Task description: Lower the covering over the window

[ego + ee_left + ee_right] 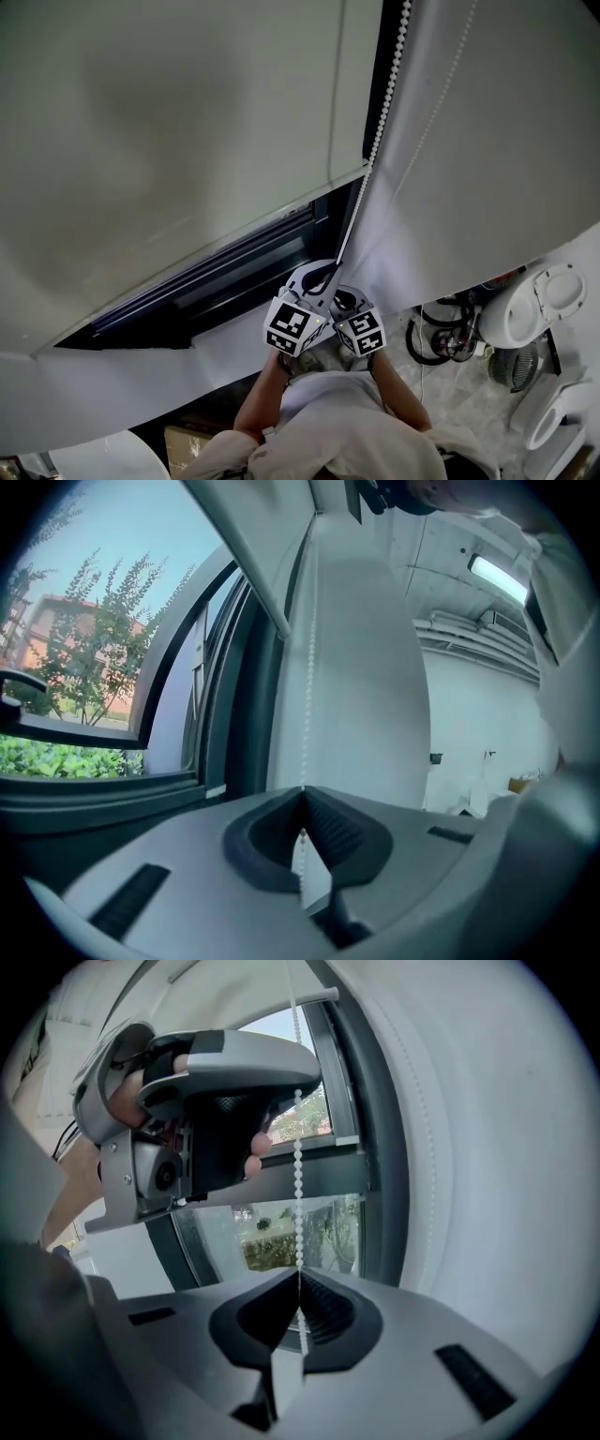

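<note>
A white bead chain (pixel 380 131) hangs beside the pale window blind (pixel 187 122), whose lower edge ends above the dark window frame (pixel 244 267). Both grippers meet on the chain low in the head view, my left gripper (pixel 323 274) just above my right gripper (pixel 345 298). In the left gripper view the chain (pixel 308 667) runs down into the left gripper (pixel 302 794), whose jaws are shut on it. The right gripper view shows the chain (pixel 298 1176) passing the left gripper (pixel 216 1082) and ending in the right gripper (pixel 300 1277), also shut on it.
A white panel (pixel 487 141) with a second chain strand stands right of the chain. On the floor at the right lie white appliances (pixel 539 300) and dark cables (pixel 441 337). A white sill (pixel 122 384) runs under the window. Trees (pixel 84 667) show outside.
</note>
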{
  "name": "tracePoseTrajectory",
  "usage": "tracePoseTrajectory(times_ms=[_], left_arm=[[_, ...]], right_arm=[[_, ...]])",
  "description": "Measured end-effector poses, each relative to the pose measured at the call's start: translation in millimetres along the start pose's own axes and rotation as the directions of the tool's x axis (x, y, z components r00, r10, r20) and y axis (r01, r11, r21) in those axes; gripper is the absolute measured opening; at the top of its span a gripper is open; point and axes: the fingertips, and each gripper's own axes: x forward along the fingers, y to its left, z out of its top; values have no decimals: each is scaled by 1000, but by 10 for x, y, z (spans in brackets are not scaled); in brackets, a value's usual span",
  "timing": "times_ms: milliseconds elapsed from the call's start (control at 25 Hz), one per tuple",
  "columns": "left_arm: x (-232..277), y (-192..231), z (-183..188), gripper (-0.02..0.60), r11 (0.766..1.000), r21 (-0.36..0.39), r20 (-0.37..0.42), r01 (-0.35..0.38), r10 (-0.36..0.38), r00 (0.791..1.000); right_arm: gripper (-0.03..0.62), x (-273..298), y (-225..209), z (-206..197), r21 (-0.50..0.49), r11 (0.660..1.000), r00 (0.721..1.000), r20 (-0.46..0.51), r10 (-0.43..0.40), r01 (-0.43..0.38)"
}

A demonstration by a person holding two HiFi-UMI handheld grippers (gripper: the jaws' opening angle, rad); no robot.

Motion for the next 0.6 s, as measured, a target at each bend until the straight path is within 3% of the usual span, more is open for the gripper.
tracePoseTrajectory(times_ms=[600], left_arm=[[-42, -7, -494, 14, 998, -57, -43, -16, 13, 999]], right_arm=[[5, -36, 51, -313, 6, 1000, 997, -76, 4, -3]])
